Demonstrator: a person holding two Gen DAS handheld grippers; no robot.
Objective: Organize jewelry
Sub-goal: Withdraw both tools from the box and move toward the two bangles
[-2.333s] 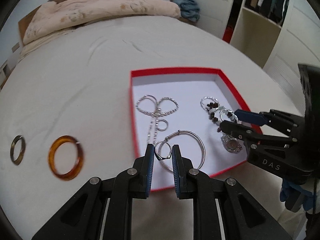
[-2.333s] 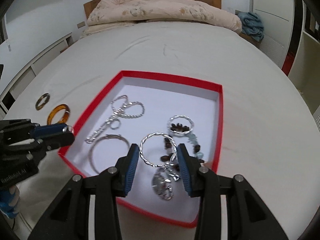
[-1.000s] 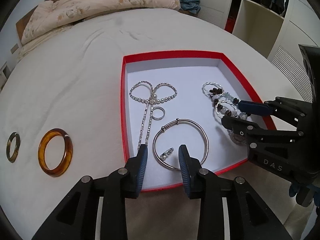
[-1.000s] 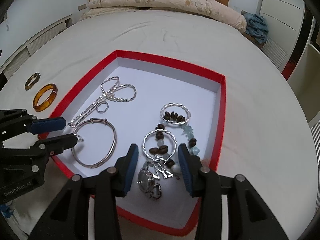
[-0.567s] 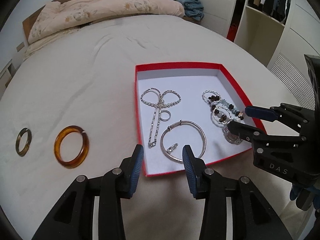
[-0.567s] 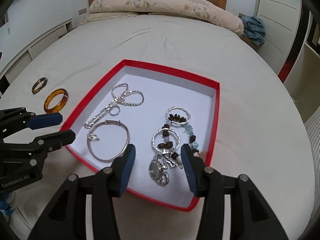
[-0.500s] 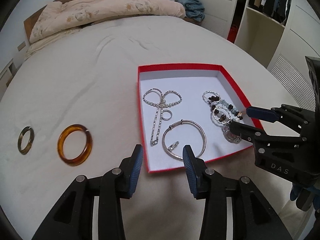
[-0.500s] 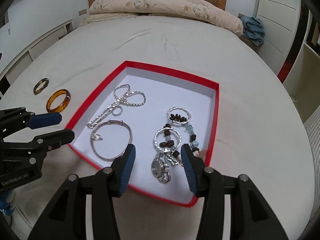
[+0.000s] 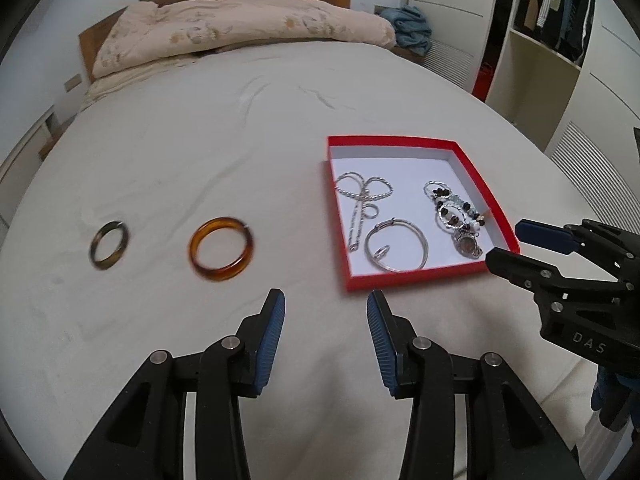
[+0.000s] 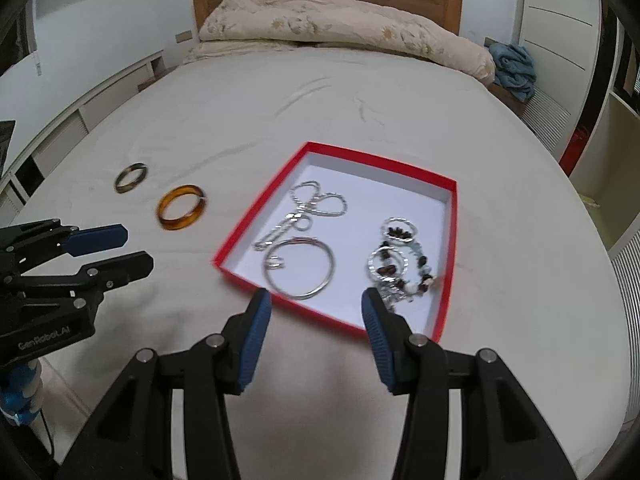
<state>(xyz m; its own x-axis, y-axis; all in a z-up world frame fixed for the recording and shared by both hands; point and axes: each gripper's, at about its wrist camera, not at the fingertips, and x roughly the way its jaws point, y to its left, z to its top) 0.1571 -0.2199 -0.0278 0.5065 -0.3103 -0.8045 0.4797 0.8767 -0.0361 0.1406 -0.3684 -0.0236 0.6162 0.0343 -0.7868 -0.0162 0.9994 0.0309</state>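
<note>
A red box [image 9: 424, 273] [image 10: 256, 209] with a white floor lies on the bed. In it are a silver bangle [image 9: 422, 242] [image 10: 330, 266], a small ring [image 9: 382, 253] [image 10: 276, 262], a silver necklace [image 9: 362, 196] [image 10: 316, 204] and a beaded bracelet with a watch [image 9: 460, 220] [image 10: 394, 264]. An amber bangle [image 9: 221, 249] [image 10: 182, 208] and a dark ring [image 9: 109, 245] [image 10: 131, 178] lie on the sheet left of the box. My left gripper [image 9: 326, 322] is open and empty, near the box's front left corner. My right gripper [image 10: 316, 318] is open and empty over the box's front edge.
The white bed sheet [image 9: 200, 152] spreads all round. A rolled quilt [image 9: 240, 28] lies at the headboard, with a blue cloth [image 9: 412, 30] beside it. Wardrobe shelves [image 9: 532, 60] stand at the right.
Both grippers have pulled back from the box and risen. My left gripper let go of the small ring inside the silver bangle and swung left. My right gripper let go of a twisted silver ring.
</note>
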